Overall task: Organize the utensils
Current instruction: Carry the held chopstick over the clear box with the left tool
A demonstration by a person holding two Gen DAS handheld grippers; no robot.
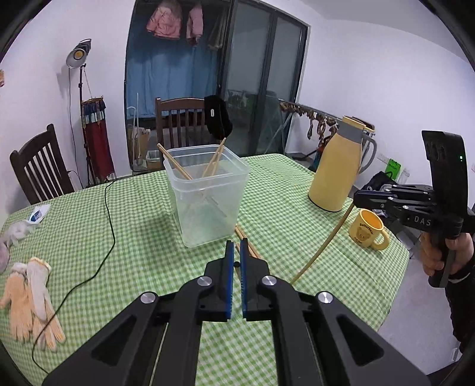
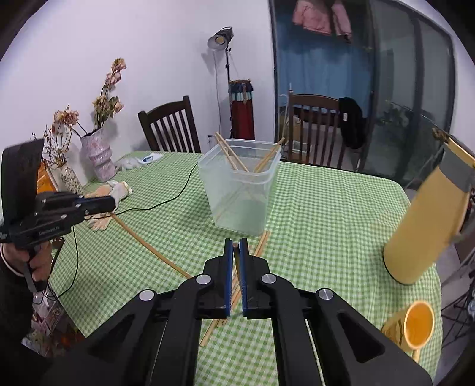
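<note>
This is a home, in the room where people eat. A table with a green checked cloth (image 1: pixel 89 225) has wooden chairs (image 2: pixel 169 127) on its far side. Pink jackets (image 1: pixel 166 20) hang by the glass doors (image 1: pixel 267 89) (maybe drying). A vase of dried flowers (image 2: pixel 99 154) stands far left. A yellow jug (image 1: pixel 338 169) and bear mug (image 1: pixel 368 233) sit on the right.

Tablecloth (image 1: pixel 297 207): green-white check. Flask (image 1: pixel 335 172) at 2 o'clock: pale yellow, grey collar. Mug (image 1: pixel 368 230): yellow, apparently a bear print. Box (image 1: pixel 207 190): clear. Gloves (image 1: pixel 32 300): cream.
</note>
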